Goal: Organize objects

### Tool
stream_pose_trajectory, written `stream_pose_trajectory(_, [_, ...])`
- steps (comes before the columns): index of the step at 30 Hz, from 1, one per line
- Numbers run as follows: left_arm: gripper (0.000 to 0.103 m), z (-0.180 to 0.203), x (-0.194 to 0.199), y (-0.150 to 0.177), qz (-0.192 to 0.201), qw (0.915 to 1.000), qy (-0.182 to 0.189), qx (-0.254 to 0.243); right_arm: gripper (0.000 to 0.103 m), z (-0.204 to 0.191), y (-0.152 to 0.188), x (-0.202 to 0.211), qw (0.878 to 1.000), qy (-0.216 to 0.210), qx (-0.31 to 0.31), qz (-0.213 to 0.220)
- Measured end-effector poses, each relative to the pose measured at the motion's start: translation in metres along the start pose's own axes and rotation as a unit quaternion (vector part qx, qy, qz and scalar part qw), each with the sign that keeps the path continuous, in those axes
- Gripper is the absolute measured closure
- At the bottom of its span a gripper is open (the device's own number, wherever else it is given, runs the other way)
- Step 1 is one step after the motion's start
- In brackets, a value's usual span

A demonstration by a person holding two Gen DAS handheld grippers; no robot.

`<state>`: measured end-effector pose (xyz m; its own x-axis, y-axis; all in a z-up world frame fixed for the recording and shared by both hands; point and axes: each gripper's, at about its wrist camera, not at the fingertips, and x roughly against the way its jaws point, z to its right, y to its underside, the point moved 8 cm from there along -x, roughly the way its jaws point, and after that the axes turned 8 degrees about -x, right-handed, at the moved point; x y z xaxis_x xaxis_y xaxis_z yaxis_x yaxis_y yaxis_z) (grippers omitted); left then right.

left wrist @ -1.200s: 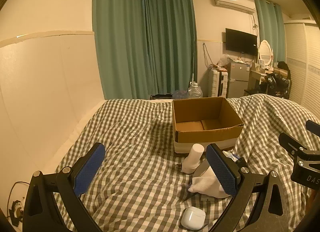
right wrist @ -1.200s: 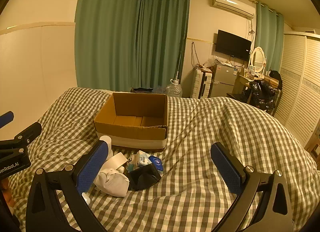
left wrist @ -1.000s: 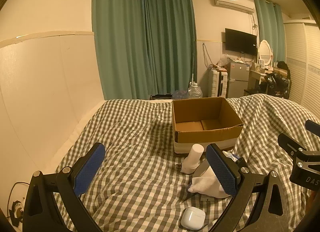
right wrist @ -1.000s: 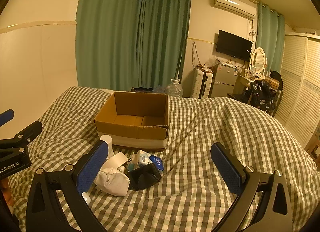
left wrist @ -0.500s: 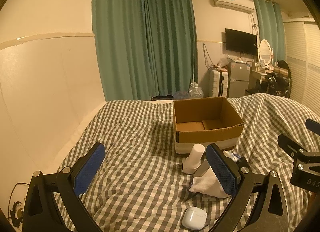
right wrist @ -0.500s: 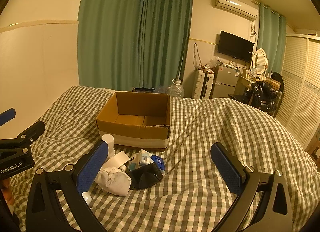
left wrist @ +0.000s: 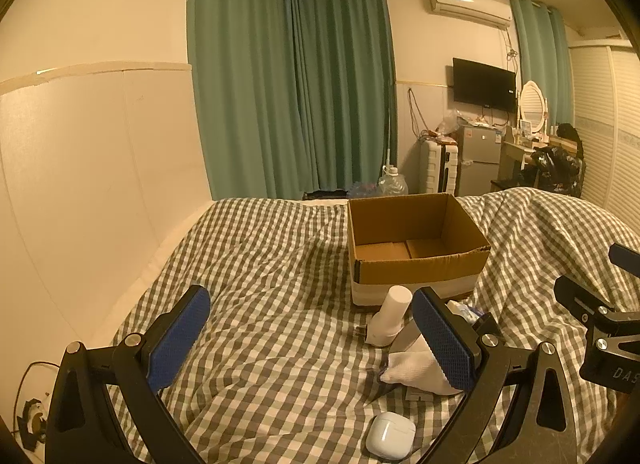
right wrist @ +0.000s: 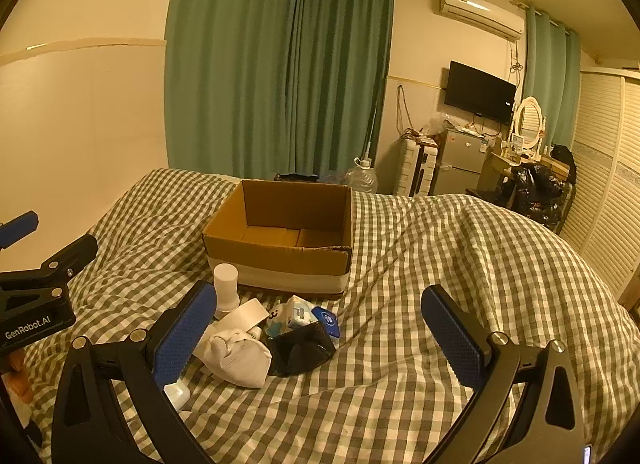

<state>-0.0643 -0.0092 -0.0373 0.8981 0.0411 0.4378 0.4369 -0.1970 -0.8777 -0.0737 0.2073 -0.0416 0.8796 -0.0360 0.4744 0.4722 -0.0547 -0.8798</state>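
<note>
Two hand-held grippers up, both mine: left hand-held gripper and right hand-held gripper, each with blue pads spread wide, nothing between them, both hovering above the bed near its near edge.

I see an open cardboard box sitting mid-bed on the checked cover, empty as far as I can see inside.

Clutter lies in a small heap just in front of the box's near wall: a white cylindrical bottle standing upright beside the box, a white bundled cloth, a black pouch touching the cloth, and small blue-and-white packets behind the pouch.

I note a white earbud case lying apart from the heap, closer to the near edge of the bed.
</note>
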Motion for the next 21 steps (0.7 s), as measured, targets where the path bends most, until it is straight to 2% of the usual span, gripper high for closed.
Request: stream_pose_trajectory(21, [0.000, -0.0042, 0.0008, 0.0004, 0.001, 1.0000, -0.002, 0.004, 0.000, -0.0048, 0.0024, 0.0004, 1.000, -0.008, 0.002, -0.003])
